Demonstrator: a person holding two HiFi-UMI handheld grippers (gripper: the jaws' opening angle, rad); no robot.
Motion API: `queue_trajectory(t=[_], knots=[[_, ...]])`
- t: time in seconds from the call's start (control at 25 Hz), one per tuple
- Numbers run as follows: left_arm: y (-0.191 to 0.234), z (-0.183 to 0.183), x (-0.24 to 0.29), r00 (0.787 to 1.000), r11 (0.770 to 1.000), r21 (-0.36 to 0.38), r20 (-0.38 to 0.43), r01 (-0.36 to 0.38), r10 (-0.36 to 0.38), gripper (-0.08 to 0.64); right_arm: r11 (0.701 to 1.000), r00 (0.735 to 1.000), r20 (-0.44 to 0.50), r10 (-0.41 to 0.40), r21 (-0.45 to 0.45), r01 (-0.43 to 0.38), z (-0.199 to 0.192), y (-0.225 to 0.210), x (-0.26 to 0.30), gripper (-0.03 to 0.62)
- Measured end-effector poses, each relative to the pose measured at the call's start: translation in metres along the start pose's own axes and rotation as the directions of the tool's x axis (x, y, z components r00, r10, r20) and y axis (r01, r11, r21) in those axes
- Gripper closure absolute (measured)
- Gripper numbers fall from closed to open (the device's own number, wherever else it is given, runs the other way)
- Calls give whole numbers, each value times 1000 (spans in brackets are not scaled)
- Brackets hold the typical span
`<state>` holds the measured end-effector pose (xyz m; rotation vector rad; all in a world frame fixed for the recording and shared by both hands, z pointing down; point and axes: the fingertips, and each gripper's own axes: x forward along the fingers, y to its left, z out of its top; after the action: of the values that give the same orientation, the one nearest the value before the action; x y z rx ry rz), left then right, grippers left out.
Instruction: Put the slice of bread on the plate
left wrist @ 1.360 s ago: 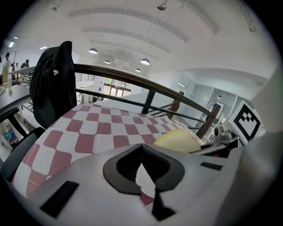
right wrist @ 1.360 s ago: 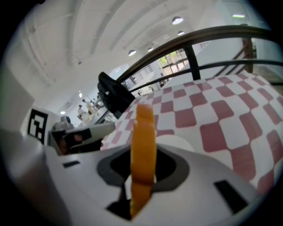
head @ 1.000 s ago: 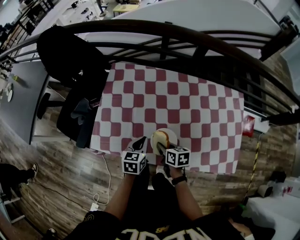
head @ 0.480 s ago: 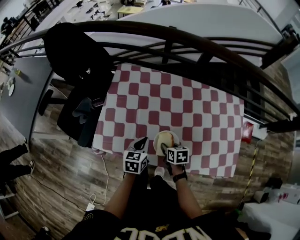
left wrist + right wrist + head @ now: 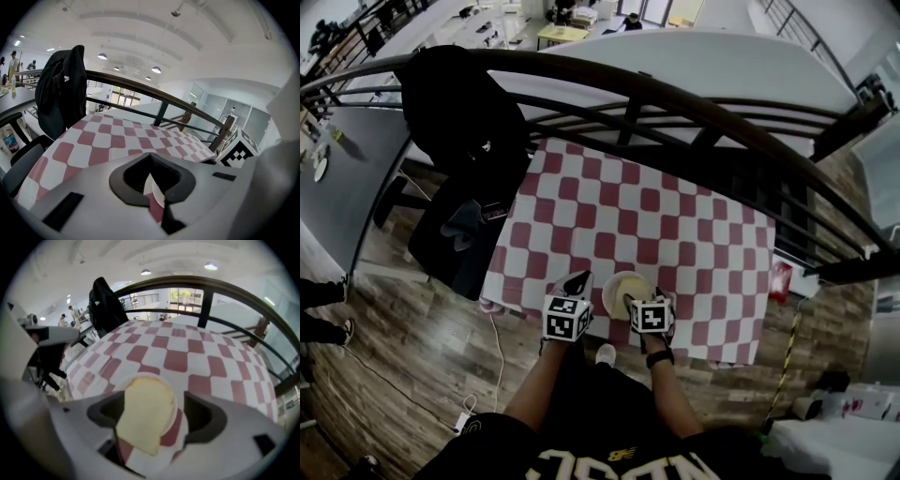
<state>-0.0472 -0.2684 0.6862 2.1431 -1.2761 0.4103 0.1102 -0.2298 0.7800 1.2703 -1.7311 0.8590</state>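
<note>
A pale slice of bread (image 5: pixel 143 413) lies tilted over a white plate (image 5: pixel 177 401), its lower end hanging past the plate's near rim. My right gripper (image 5: pixel 154 416) points steeply down over it. Its jaws are opening and stand wide on either side of the slice, with neither pad touching it. In the head view the plate (image 5: pixel 619 281) sits near the front edge of the red-and-white checked table (image 5: pixel 656 225), and the right gripper (image 5: pixel 636 305) is at its near right. My left gripper (image 5: pixel 578 279) hovers just left of the plate, with its fingertips together and nothing held (image 5: pixel 150 157).
A dark curved railing (image 5: pixel 675 94) runs along the table's far side. A chair draped with a black jacket (image 5: pixel 459 122) stands off the table's left corner. A cable (image 5: pixel 497 366) trails on the wooden floor below the near edge.
The right gripper has tipped down over the plate's near edge. The left gripper has edged slightly beside the plate. The head view has shifted.
</note>
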Motion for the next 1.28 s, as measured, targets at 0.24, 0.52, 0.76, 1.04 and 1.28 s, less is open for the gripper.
queue_trajectory(t=[0.24,0.52,0.76,1.04,1.28], knots=[[-22,47,9,997,997,65,63,45,-49,540,997,978,196,75,-29,-71,65,15,-38,207],[-56,126,-2,971,985,156,210,80,-112,540,992,835,539,110,-12,-123,176,26,-141,469],[-84,196,-34,920,968,238,358,74,-159,540,996,636,768,70,-15,-91,230,17,-235,577],[-113,245,-62,866,946,319,454,60,-208,540,1000,565,825,11,-16,5,244,8,-272,577],[-123,249,-56,867,935,349,446,61,-223,540,1000,533,846,14,-24,12,249,7,-283,577]])
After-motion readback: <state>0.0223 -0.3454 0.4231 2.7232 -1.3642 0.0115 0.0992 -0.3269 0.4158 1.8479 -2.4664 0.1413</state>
